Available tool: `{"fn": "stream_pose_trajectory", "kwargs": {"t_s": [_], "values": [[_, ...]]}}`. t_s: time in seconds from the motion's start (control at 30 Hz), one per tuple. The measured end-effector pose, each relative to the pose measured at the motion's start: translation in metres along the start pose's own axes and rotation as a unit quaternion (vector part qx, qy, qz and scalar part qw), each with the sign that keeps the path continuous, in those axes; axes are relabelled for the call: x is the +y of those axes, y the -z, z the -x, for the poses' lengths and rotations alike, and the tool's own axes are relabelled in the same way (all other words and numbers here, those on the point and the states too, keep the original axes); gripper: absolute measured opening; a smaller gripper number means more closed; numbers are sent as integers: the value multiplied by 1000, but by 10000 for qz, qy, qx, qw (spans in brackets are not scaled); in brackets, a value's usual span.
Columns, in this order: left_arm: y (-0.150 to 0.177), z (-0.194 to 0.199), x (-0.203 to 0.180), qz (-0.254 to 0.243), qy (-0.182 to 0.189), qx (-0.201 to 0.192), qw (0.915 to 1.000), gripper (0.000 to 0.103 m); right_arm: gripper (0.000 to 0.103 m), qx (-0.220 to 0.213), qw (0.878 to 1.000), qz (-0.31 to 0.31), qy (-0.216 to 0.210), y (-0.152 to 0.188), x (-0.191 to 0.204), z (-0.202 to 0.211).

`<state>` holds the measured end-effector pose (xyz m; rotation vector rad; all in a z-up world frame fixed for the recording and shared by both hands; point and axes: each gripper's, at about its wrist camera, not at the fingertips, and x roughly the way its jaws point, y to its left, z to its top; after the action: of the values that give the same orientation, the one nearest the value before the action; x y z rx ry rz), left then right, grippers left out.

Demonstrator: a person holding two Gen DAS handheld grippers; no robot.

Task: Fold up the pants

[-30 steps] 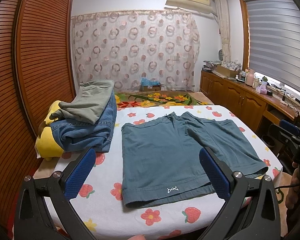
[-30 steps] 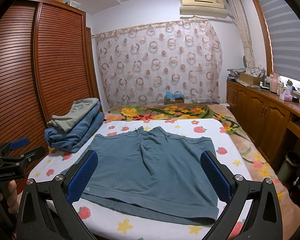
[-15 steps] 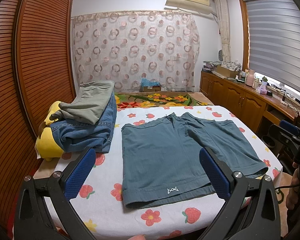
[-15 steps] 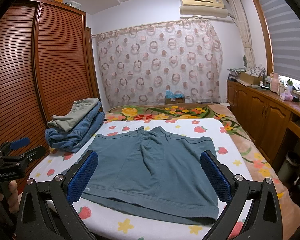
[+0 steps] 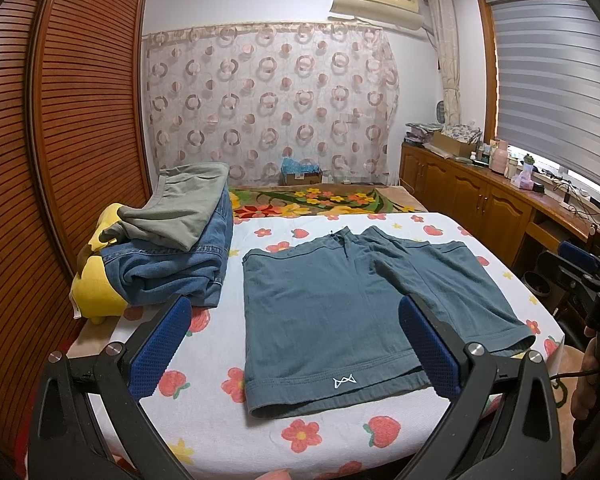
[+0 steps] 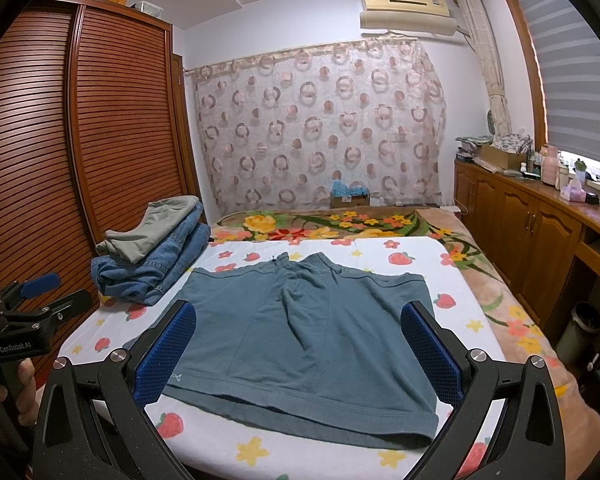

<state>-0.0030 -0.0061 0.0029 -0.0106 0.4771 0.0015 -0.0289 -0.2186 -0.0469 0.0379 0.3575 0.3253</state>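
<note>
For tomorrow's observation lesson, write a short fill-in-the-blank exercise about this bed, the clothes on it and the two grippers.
1. The teal shorts lie spread ____ on the bed sheet.
2. The sheet is printed with flowers and ____.
3. On the stack of folded clothes, the top garment is ____ in colour.
4. The left gripper and the right gripper are both ____, holding nothing.

Missing words: flat; strawberries; grey-green; open

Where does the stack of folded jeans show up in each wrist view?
Left wrist: folded jeans at left-centre, beside the teal shorts.
Right wrist: folded jeans at left, farther back.
Shared landmark: the circle-patterned curtain behind the bed.
</note>
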Motion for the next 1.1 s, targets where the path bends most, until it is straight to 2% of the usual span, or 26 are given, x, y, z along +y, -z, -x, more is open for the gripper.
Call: {"fn": "stream_pose_trajectory", "kwargs": {"t_s": [0.23,0.37,0.53,0.87,1.1], "values": [[0,1,0,15,34,0,10000,103,102,13,10000,2,12,0,1,0],[-14,13,-8,35,43,15,10000,103,102,41,10000,2,8,2,2,-1],[-17,10,-7,57,54,99,9999,103,102,80,10000,-19,-44,3,0,-3],[5,-16,13,163,249,375,9989,103,102,112,9999,34,-106,4,-10,-4],[16,-28,25,220,350,528,9978,103,102,341,9993,20,-115,6,-16,-15]]}}
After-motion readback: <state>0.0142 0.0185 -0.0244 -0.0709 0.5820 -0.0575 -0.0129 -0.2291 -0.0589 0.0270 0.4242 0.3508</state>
